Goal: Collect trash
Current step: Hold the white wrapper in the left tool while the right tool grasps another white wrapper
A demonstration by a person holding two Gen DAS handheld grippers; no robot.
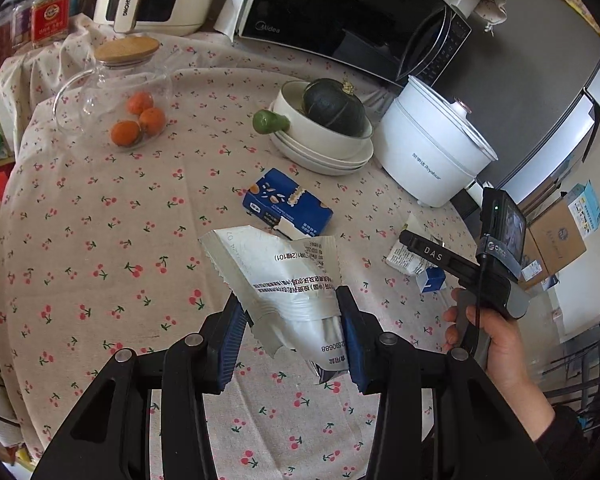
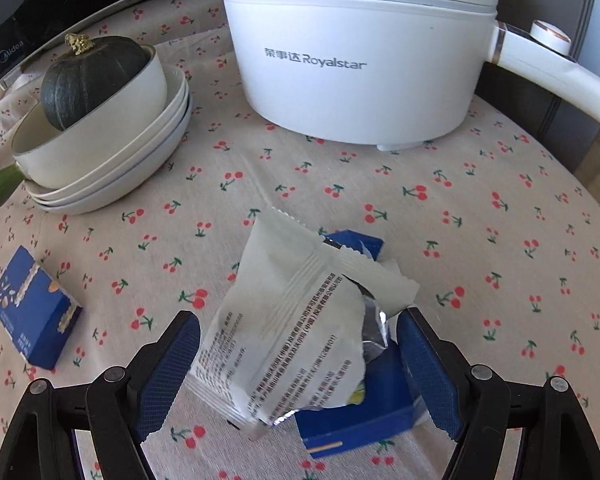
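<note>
Seen from the left wrist, the left gripper [image 1: 296, 334] holds a torn white wrapper [image 1: 284, 280], its blue pads closed narrowly on the crumpled lower end and the wrapper lifted clear of the cherry-print tablecloth [image 1: 100, 240]. One piece of trash is thus in hand, though no bin shows in either view. Still lying on the cloth are a blue box [image 1: 286, 204] beyond the wrapper and, at the right, a second white wrapper [image 1: 410, 258] with a small blue carton [image 1: 432, 280] just beside it. The person's right hand [image 1: 488, 332] grips the handle of the right gripper at the right edge, reaching out over that second wrapper. Farther back stand a glass jar [image 1: 112, 92] of oranges, a stack of bowls [image 1: 324, 140] with a dark squash, and a white cooker [image 1: 432, 144].

Seen from the right wrist, the right gripper [image 2: 300, 372] points steeply down with its jaws wide, one pad on each side of the second white wrapper [image 2: 296, 332], which rests against the small blue carton [image 2: 364, 412]. The pads appear not to press it, so this piece still looks uncollected. The blue box [image 2: 32, 316] lies at the far left, near the stack of bowls [image 2: 108, 148]; the white cooker [image 2: 360, 52] fills the background. By these views the job looks less than half done.
</note>
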